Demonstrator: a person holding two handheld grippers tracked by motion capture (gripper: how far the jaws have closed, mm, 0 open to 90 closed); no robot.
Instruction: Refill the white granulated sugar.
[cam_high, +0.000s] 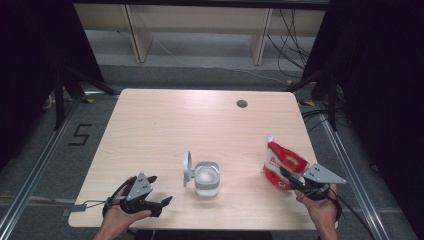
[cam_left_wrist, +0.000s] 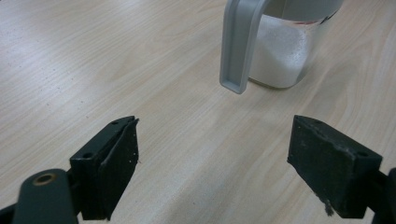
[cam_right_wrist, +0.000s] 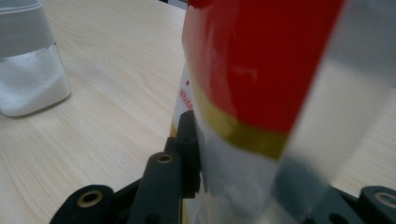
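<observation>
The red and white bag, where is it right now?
In the high view the red and white bag stands near the table's right edge, between the jaws of the right gripper, to the right of the clear jar.

Taking the clear jar with white powder as landmark: it stands near the front middle of the table, its grey lid hinged up on its left side, blocking a straight approach from there. Between the jar and the left gripper, whose jaws stand wide apart, the tabletop lies bare. To the jar's right, bare wood runs up to the red and white pouch, which fills the right gripper near the table's right edge. Behind the jar the wood is free up to a small dark hole.
</observation>
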